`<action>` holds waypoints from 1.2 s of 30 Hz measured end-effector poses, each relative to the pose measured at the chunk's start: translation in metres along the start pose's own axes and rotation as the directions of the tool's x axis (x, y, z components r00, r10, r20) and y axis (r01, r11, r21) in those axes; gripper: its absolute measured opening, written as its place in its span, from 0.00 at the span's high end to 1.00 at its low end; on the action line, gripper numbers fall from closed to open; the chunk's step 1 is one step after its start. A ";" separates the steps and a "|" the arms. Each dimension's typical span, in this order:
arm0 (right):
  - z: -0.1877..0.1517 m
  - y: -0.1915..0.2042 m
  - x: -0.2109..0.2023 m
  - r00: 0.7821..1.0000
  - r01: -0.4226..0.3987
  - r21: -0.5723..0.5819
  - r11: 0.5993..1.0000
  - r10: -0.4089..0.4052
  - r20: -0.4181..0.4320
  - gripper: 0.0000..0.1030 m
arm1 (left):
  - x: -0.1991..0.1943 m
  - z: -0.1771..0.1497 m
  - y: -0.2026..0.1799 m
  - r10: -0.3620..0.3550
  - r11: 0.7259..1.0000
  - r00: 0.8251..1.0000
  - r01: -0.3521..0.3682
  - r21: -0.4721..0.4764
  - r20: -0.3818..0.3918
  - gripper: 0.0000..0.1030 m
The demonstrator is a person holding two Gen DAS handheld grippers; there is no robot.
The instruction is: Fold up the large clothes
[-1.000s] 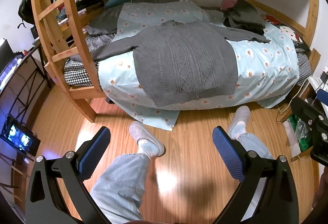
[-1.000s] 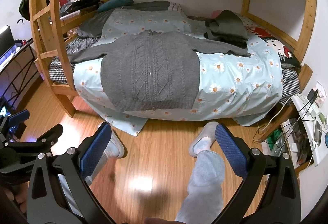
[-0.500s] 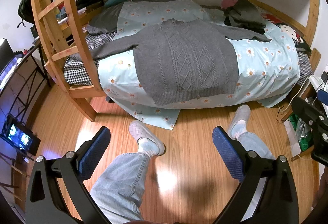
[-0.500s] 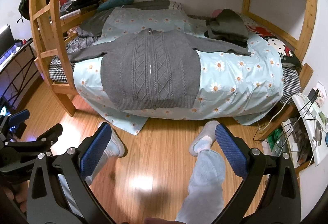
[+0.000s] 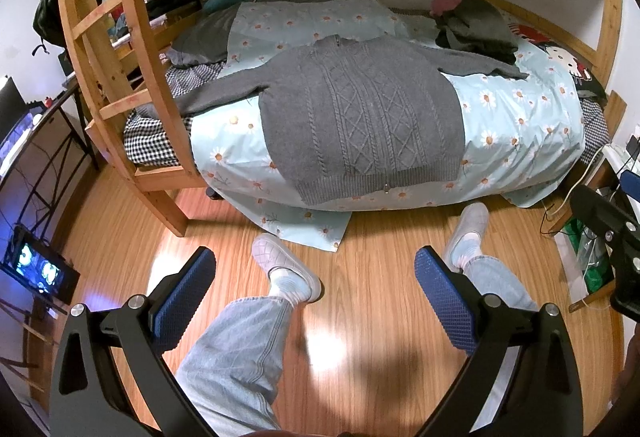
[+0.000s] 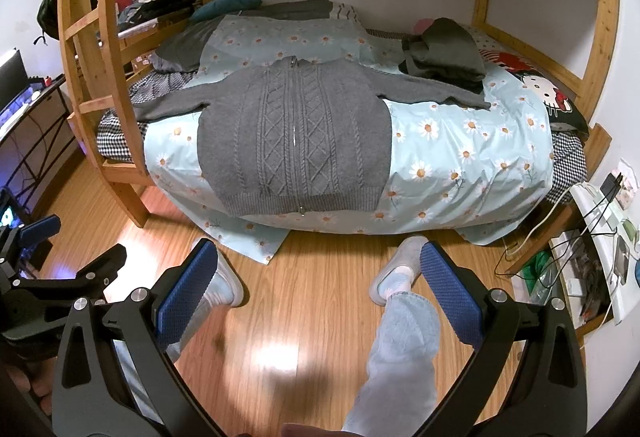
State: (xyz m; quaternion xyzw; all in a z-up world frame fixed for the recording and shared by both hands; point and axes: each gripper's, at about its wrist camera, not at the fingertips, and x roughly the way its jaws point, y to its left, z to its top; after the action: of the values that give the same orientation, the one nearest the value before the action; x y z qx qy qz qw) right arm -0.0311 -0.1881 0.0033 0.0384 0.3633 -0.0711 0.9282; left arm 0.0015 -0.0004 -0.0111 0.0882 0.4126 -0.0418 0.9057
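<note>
Grey cable-knit zip cardigan [image 5: 360,121] spread flat, front up, sleeves out, on daisy-print light-blue bedspread [image 5: 520,133]; fills centre of both frames, hem at bed's near edge. Compared with a second ago, bed sits slightly larger and lower in frame: person stepping closer, feet in grey slippers [image 5: 286,267] on wooden floor. Left gripper [image 5: 316,301] and right gripper [image 6: 320,293]: blue pads wide apart, holding nothing, well short of garment. Folding not yet begun; likely approach phase.
</note>
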 end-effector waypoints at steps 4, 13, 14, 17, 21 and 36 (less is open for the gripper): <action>0.000 0.000 0.000 1.000 0.001 0.001 1.000 -0.001 0.000 0.03 | 0.000 -0.001 0.000 0.001 1.000 1.000 -0.001 -0.001 0.000 0.05; -0.002 -0.001 0.010 1.000 -0.008 0.001 1.000 0.008 -0.019 0.03 | 0.007 -0.003 -0.002 -0.001 1.000 1.000 0.001 -0.002 -0.020 0.05; -0.002 -0.001 0.013 1.000 -0.006 0.000 1.000 0.006 -0.022 0.03 | 0.008 -0.004 -0.003 0.000 1.000 1.000 0.000 -0.001 -0.023 0.05; -0.003 -0.004 0.021 0.999 -0.005 0.004 1.000 0.006 -0.037 0.03 | 0.013 -0.003 -0.002 0.003 1.000 0.999 -0.003 0.003 -0.034 0.05; -0.003 -0.009 0.037 0.998 -0.023 0.011 1.000 0.024 -0.057 0.03 | 0.025 -0.001 -0.002 0.017 1.000 0.999 -0.017 0.002 -0.047 0.05; 0.008 -0.014 0.169 0.992 -0.068 -0.009 0.998 0.066 -0.110 0.03 | 0.164 0.036 -0.002 0.039 0.999 0.993 -0.040 -0.001 -0.114 0.05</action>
State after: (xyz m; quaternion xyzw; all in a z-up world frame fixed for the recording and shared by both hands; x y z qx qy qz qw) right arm 0.0948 -0.2204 -0.1066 0.0487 0.4125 -0.0356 0.9090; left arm 0.1355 -0.0103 -0.1120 0.0972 0.4620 -0.0180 0.8813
